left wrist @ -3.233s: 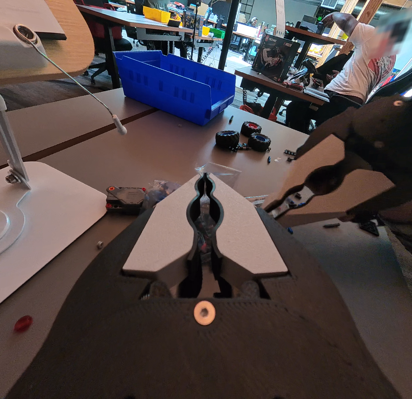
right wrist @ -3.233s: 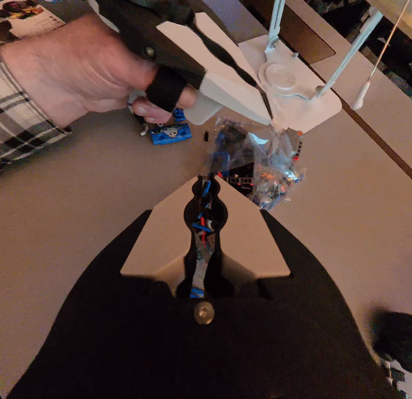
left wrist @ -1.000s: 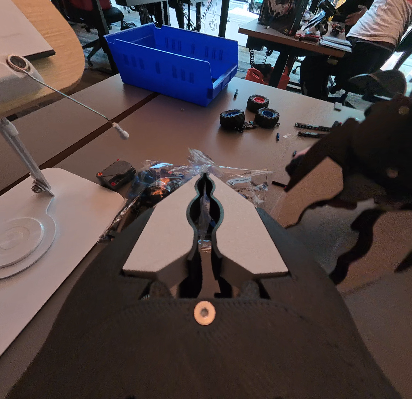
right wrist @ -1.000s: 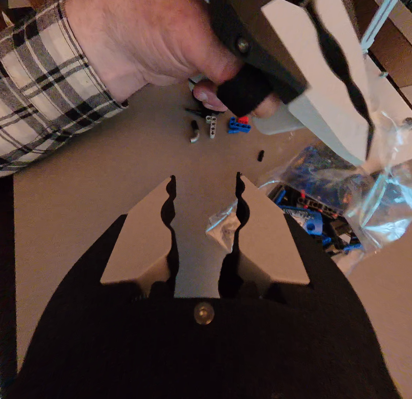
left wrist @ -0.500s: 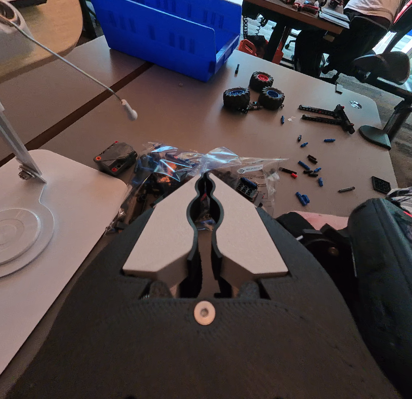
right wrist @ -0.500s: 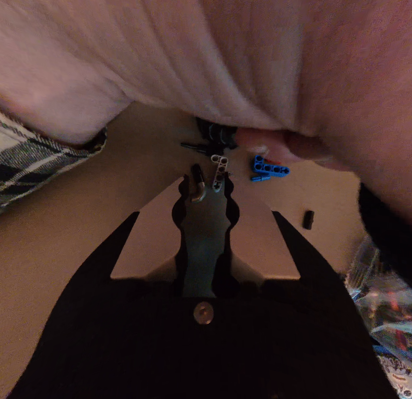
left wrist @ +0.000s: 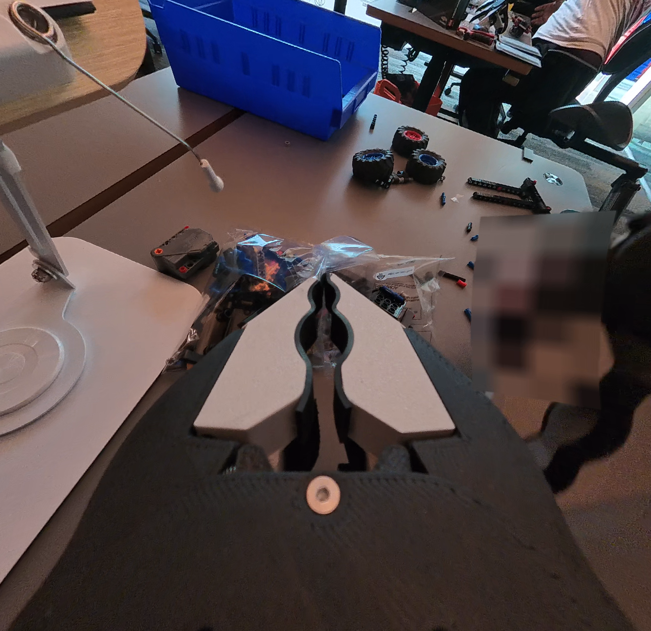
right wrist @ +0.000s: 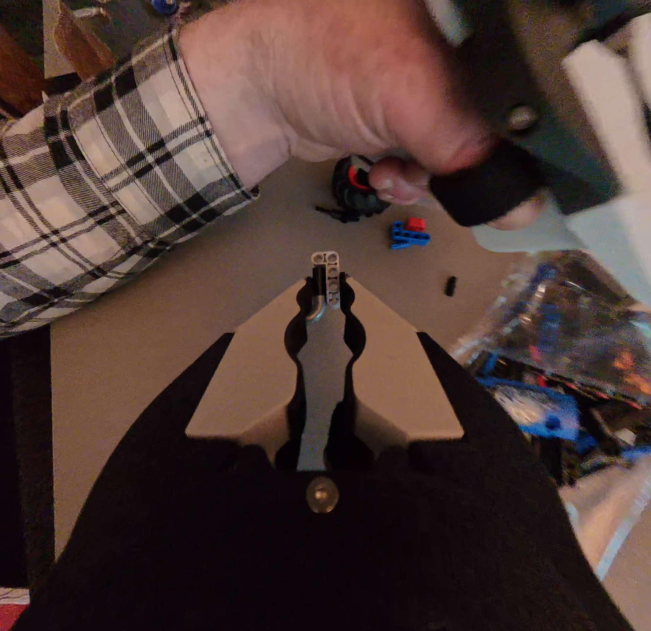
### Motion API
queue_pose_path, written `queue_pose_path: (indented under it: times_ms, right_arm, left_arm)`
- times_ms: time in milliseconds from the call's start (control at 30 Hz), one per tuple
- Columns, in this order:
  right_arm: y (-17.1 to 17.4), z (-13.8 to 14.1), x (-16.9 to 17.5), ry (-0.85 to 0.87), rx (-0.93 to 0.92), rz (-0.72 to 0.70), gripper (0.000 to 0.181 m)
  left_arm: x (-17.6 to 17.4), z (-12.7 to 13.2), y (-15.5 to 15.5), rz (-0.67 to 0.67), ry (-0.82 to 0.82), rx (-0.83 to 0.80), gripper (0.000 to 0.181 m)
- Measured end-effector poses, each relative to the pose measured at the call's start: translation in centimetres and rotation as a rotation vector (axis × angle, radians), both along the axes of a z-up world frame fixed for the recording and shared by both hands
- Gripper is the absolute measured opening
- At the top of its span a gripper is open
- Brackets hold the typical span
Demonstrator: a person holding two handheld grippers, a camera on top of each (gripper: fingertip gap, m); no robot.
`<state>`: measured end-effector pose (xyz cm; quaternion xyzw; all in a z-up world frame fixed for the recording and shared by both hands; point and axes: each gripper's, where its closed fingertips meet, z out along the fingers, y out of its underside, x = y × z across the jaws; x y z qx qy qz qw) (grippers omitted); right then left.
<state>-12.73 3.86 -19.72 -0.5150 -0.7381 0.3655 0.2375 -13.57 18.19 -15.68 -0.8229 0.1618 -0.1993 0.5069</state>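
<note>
My left gripper (left wrist: 326, 279) is shut on the top edge of a clear plastic bag (left wrist: 278, 261) of small blue, black and orange building-toy parts, which lies on the brown table. My right gripper (right wrist: 327, 282) is shut on a small light-grey holed beam (right wrist: 330, 274) and a black-and-grey bent piece (right wrist: 317, 286) side by side, both sticking out past the fingertips. In the right wrist view the hand (right wrist: 334, 85) holding the left gripper fills the top, and the bag (right wrist: 563, 349) shows blurred at the right.
A black motor block (left wrist: 183, 252) lies beside the bag and a white stand base (left wrist: 88, 332). A blue bin (left wrist: 267, 60), three toy wheels (left wrist: 398, 159) and black beams (left wrist: 507, 194) lie farther off. A blue-and-red piece (right wrist: 408, 235), black pin (right wrist: 450, 285) and wheel (right wrist: 352, 187) lie near the right gripper. One gripper's finger ends stand about 15 centimetres off the other's.
My right gripper let go of the bag, opened, moved over to the small grey and black pieces and closed on them. My left gripper has kept hold of the bag.
</note>
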Motion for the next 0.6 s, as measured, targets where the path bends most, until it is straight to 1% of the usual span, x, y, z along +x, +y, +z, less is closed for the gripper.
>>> queue_pose_path:
  times_ms: [67, 133, 200, 233, 267, 300, 333, 367, 400, 433, 500, 533, 600]
  right_arm:
    - [3.2, 2.2, 1.8, 0.044, 0.028, -0.085, 0.013]
    - [6.7, 3.2, 3.1, 0.049, 0.047, -0.173, 0.012]
    - [10.1, 1.9, 3.2, 0.0, 0.119, -0.244, 0.013]
    - [11.9, 0.9, 3.0, -0.026, 0.158, -0.292, 0.029]
    - [12.8, -0.1, 2.9, -0.059, 0.158, -0.317, 0.035]
    - [12.7, -0.4, 2.9, -0.083, 0.137, -0.32, 0.034]
    - [12.3, 0.2, 2.9, -0.046, 0.131, -0.322, 0.03]
    - [11.1, 1.4, 2.6, 0.023, 0.127, -0.295, 0.024]
    - [9.1, 2.3, 2.3, 0.071, 0.114, -0.232, 0.021]
    - [7.0, 2.7, 1.9, 0.09, 0.096, -0.167, 0.025]
    - [3.4, 2.1, 0.6, 0.077, 0.052, -0.062, 0.033]
    - [2.2, 1.4, -0.3, 0.062, 0.036, -0.033, 0.035]
    - [1.7, -0.4, -2.5, 0.03, 0.07, -0.026, 0.043]
  left_arm:
    - [0.1, 0.1, 0.0, 0.002, 0.006, 0.006, 0.0]
    - [0.2, 0.4, 0.1, 0.001, 0.003, 0.014, 0.0]
    - [0.3, 0.5, 0.2, 0.003, 0.003, 0.017, 0.0]
    - [0.4, 0.5, 0.2, 0.002, 0.006, 0.017, 0.0]
    - [0.5, 0.4, 0.2, 0.002, 0.013, 0.014, 0.0]
    - [0.5, 0.3, 0.2, 0.004, 0.025, 0.011, 0.0]
    - [0.5, 0.3, 0.1, 0.005, 0.034, 0.01, 0.0]
    - [0.4, 0.5, 0.1, 0.01, 0.037, 0.014, 0.0]
    - [0.3, 0.7, 0.2, 0.013, 0.038, 0.02, 0.0]
    - [0.3, 0.8, 0.2, 0.017, 0.042, 0.023, 0.0]
    - [0.4, 1.0, 0.2, 0.02, 0.05, 0.026, 0.0]
    - [0.3, 1.0, 0.2, 0.024, 0.055, 0.026, 0.0]
    - [0.2, 0.7, 0.2, 0.03, 0.066, 0.018, 0.0]
